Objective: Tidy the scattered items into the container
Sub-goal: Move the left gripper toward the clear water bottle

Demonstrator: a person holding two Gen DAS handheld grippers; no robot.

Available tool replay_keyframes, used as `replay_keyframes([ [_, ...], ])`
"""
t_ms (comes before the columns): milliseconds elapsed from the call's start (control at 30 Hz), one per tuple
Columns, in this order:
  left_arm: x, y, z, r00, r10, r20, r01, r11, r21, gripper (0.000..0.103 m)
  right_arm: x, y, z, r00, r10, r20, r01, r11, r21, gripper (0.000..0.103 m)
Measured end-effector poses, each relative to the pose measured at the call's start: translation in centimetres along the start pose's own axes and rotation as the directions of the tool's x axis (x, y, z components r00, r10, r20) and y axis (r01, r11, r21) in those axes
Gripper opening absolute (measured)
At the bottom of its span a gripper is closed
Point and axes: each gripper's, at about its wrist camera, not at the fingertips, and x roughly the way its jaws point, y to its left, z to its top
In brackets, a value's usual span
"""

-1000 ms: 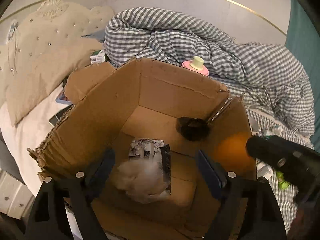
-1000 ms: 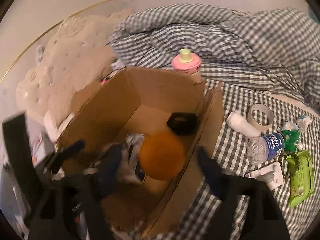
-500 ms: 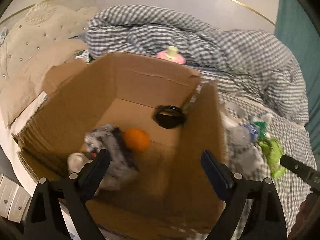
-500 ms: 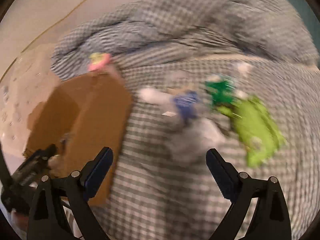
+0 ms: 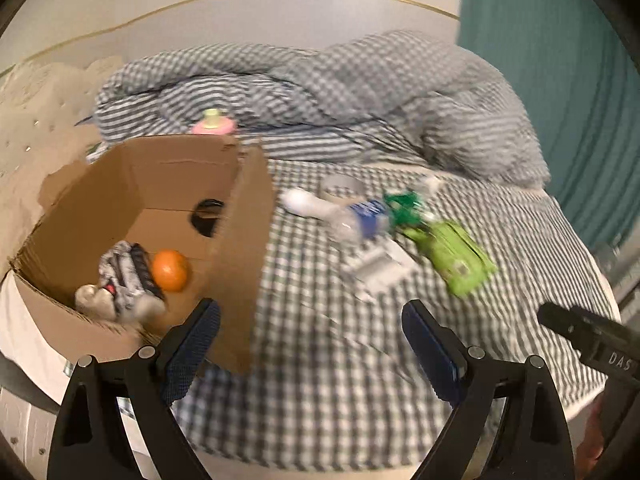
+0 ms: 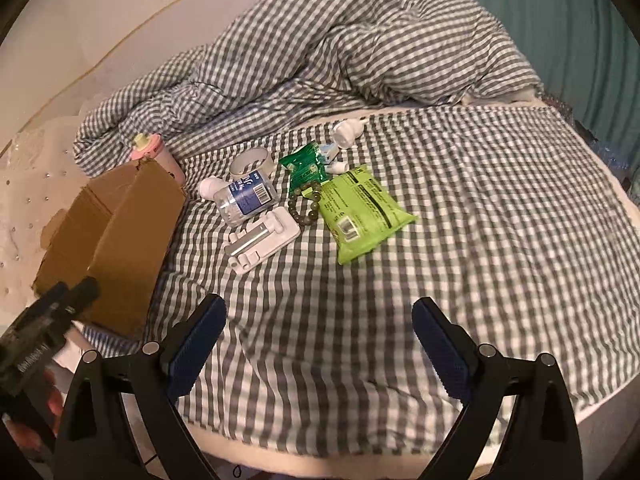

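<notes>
An open cardboard box (image 5: 240, 240) stands at the left of the bed, holding an orange (image 5: 170, 270), a grey-and-white bundle (image 5: 124, 276) and a black ring (image 5: 208, 216). My left gripper (image 5: 312, 336) is open and empty, over the bed beside the box's right wall. My right gripper (image 6: 320, 336) is open and empty above bare checked sheet. Ahead of it lie a water bottle (image 6: 248, 200), a white holder (image 6: 260, 240), a bead bracelet (image 6: 306, 208), a lime-green wipes pack (image 6: 360, 212), a dark green packet (image 6: 306, 166) and a tape roll (image 6: 252, 160).
A rumpled checked duvet (image 6: 360, 48) is heaped at the back of the bed. A pink bottle (image 6: 154, 152) stands behind the box. A beige tufted headboard (image 5: 36, 120) is at the left and a teal curtain (image 5: 560, 100) at the right. The bed's front edge (image 6: 360, 456) curves below the grippers.
Both grippers have swung right, away from the box and over the sheet. The orange, a second ago between the right jaws over the box, now lies inside it.
</notes>
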Motion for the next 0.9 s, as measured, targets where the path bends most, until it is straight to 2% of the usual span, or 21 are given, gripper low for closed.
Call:
replay_keyframes([
  [233,-1.2,-3.0,-1.7,1.000,-0.020,-0.009,0.020,0.998,0.054,0.095,-2.6,-0.3,-1.3,0.999,0.025,0.032,-0.024,0.999,-0.026,0.094],
  [433,-0.9,-3.2,-2.4,0.999,-0.026,-0.023,0.027,0.998,0.057,0.095,-2.5,-0.2,-2.0,0.999,0.031,0.014,-0.030,0.998,-0.050,0.094],
  [733,1.6,-3.3,-2.5,0.999,-0.028,-0.046,0.031,0.997,0.076,0.095,-0.1,-1.3,-2.2,0.999,0.043,-0.023,-0.044,0.998,-0.047,0.094],
  [900,4.1,-4.6,-0.9,0.997,-0.058,-0.043,0.063,0.991,0.121,0.094,2.3,-2.5,-0.8,0.998,0.034,-0.056,-0.037,0.998,-0.057,0.094],
])
